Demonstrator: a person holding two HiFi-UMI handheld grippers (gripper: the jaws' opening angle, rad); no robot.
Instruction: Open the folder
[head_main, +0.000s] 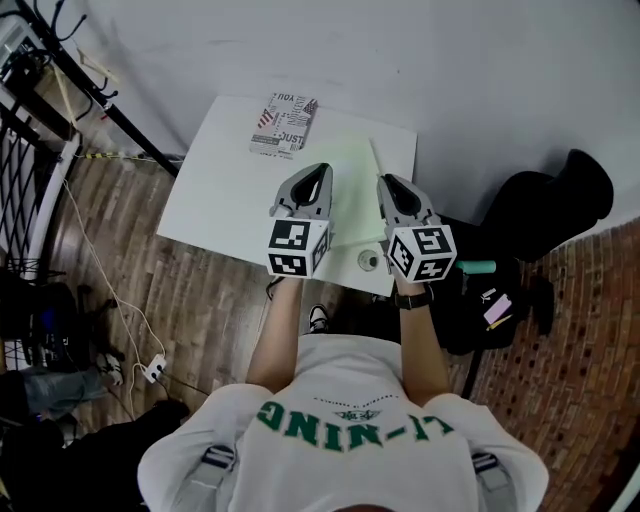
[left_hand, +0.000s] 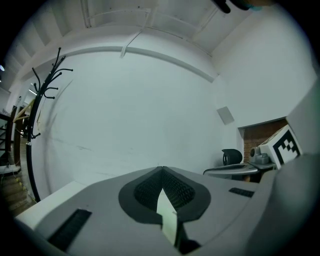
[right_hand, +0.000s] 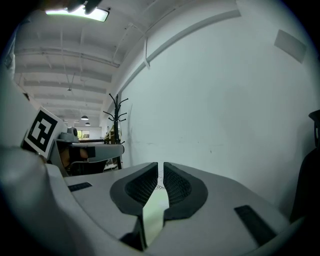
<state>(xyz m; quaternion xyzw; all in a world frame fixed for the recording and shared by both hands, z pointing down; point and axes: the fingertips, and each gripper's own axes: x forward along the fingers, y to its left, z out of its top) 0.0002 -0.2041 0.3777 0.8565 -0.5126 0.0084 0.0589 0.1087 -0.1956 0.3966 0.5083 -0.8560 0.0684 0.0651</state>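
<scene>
The pale green folder (head_main: 352, 170) lies on the white table (head_main: 215, 195), its near part hidden under both grippers. My left gripper (head_main: 322, 170) is over the folder's left side. In the left gripper view its tips (left_hand: 162, 170) meet, shut on a pale green sheet (left_hand: 168, 215) of the folder. My right gripper (head_main: 384, 181) is at the folder's right edge. In the right gripper view its jaws (right_hand: 160, 166) stand a narrow slit apart, with a pale green sheet (right_hand: 154, 211) between them. Both grippers point level toward the white wall.
A printed booklet (head_main: 285, 123) lies at the table's far edge. A small round object (head_main: 369, 261) sits near the front edge. Black bags (head_main: 545, 215) stand on the floor to the right. A coat rack (left_hand: 44, 95) and cables are at the left.
</scene>
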